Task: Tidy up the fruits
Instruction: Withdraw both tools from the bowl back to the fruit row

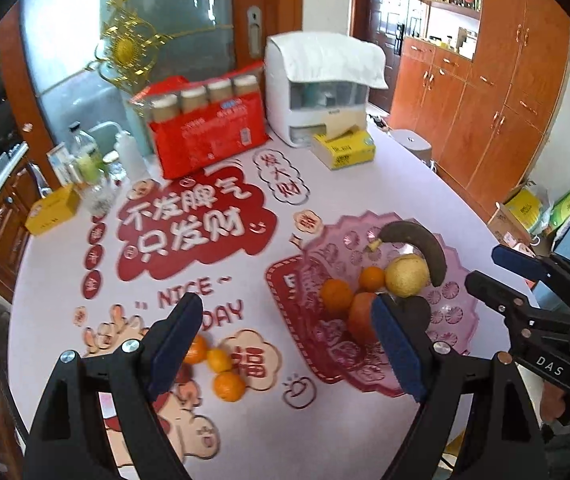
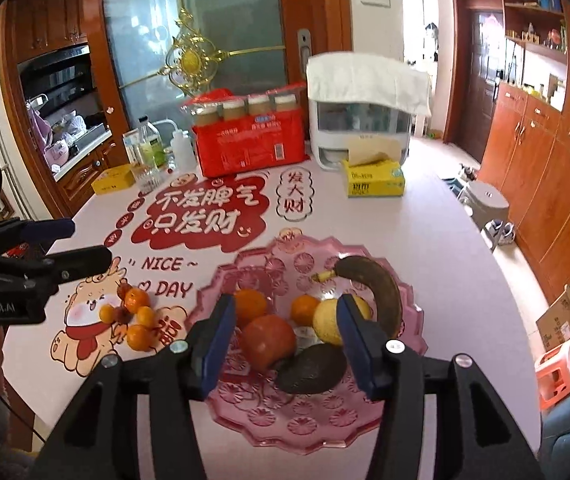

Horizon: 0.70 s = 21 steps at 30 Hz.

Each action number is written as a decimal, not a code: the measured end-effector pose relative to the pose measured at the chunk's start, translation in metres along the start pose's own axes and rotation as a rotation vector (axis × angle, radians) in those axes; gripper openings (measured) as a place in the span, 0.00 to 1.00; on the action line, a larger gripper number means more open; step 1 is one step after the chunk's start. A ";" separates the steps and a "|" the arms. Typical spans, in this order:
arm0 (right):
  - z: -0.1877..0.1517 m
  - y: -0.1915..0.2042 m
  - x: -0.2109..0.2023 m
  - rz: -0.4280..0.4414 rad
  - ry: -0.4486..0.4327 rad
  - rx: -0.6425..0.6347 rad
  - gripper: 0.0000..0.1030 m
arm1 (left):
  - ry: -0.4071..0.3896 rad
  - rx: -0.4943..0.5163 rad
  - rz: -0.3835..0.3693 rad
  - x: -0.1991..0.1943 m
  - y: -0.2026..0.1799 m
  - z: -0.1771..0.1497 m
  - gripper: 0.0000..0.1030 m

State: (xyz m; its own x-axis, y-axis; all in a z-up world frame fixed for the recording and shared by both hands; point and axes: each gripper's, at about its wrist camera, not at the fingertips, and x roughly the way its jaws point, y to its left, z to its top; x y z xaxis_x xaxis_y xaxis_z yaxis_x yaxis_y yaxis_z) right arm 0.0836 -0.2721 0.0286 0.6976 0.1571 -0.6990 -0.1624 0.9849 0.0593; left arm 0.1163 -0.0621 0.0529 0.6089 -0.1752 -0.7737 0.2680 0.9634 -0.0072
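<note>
a: where is the fruit?
b: the pink tray (image 2: pixel 369 432) on the table (image 2: pixel 425 216) holds a dark banana (image 2: pixel 385 292), a yellow pear (image 2: pixel 327 320), two oranges (image 2: pixel 249 306), an apple (image 2: pixel 269 342) and an avocado (image 2: pixel 311 368). small tangerines (image 2: pixel 139 320) lie on the cloth left of the tray, apart from it.

a: and the tools?
b: left gripper (image 1: pixel 285 344) released, jaws wide, nothing between the pads; it hangs above the near table between tangerines and tray. right gripper (image 2: pixel 283 344) released, empty, above the tray's near side.

a: surroundings?
b: far side: red pack (image 2: pixel 251 144), white dispenser (image 2: pixel 361 120), yellow tissue box (image 2: pixel 375 182), bottles (image 2: pixel 151 144). nothing stands between tangerines and tray.
</note>
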 end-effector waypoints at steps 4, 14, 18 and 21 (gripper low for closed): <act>0.007 0.016 -0.016 0.003 -0.031 0.004 0.52 | -0.025 0.009 0.030 -0.023 0.020 0.001 0.83; 0.012 0.078 -0.032 0.026 -0.057 -0.013 0.52 | -0.088 0.026 0.102 -0.069 0.086 0.004 0.83; 0.012 0.105 -0.026 0.036 -0.046 -0.015 0.52 | -0.093 0.009 0.116 -0.078 0.119 0.003 0.83; 0.008 0.128 -0.016 0.035 -0.034 -0.025 0.52 | -0.074 0.007 0.120 -0.073 0.142 0.000 0.83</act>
State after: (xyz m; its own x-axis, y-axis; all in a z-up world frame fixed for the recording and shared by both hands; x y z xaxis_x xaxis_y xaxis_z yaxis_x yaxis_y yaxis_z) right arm 0.0573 -0.1477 0.0533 0.7147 0.1940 -0.6720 -0.2040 0.9768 0.0651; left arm 0.1096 0.0871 0.1078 0.6904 -0.0734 -0.7197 0.1952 0.9769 0.0876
